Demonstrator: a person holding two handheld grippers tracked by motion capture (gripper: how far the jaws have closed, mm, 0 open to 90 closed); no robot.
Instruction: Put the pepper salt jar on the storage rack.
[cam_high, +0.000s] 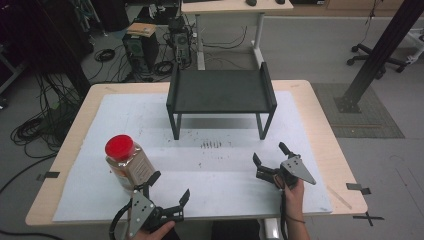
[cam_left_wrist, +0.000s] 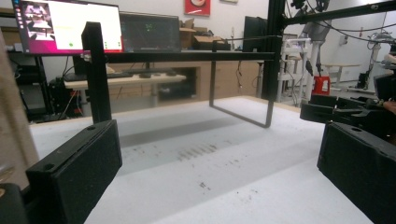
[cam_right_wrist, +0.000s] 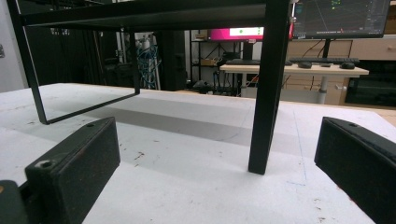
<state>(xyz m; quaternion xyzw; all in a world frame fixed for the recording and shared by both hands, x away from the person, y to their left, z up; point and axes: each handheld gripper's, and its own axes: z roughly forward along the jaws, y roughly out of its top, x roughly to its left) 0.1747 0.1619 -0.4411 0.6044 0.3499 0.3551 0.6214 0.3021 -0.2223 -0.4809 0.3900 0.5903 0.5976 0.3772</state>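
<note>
Centrally on the desk (cam_high: 320, 130): one black metal stand (cam_high: 220, 92), flat rectangular shelf with raised side rails, carried on thin square-section legs joined by low floor bars; matte finish. It sits toward the far edge.

Near left: one clear plastic jar (cam_high: 129, 162), squared body, round red screw lid, paper label, brownish contents; it stands slightly tilted in the high view, just beside the left claw (cam_high: 169, 189).

Left claw: black, blocky padded jaws spread wide, holding nothing, held by a hand at the near edge; grey three-cornered plate on top. In the left gripper view its pads (cam_left_wrist: 77, 163) frame the bare mat, with the stand's legs (cam_left_wrist: 98, 79) beyond.

Right claw (cam_high: 271, 155): same build, jaws apart, empty, well apart from the jar, in front of the stand's right front leg (cam_right_wrist: 266, 88).

Surface: pale wood desk with rounded corners, covered by a white mat (cam_high: 150, 120) bearing dark scuffs and a short row of tick marks.

Room: grey floor, tangled cables, computer towers, a second desk, lit monitors, black frame posts.
</note>
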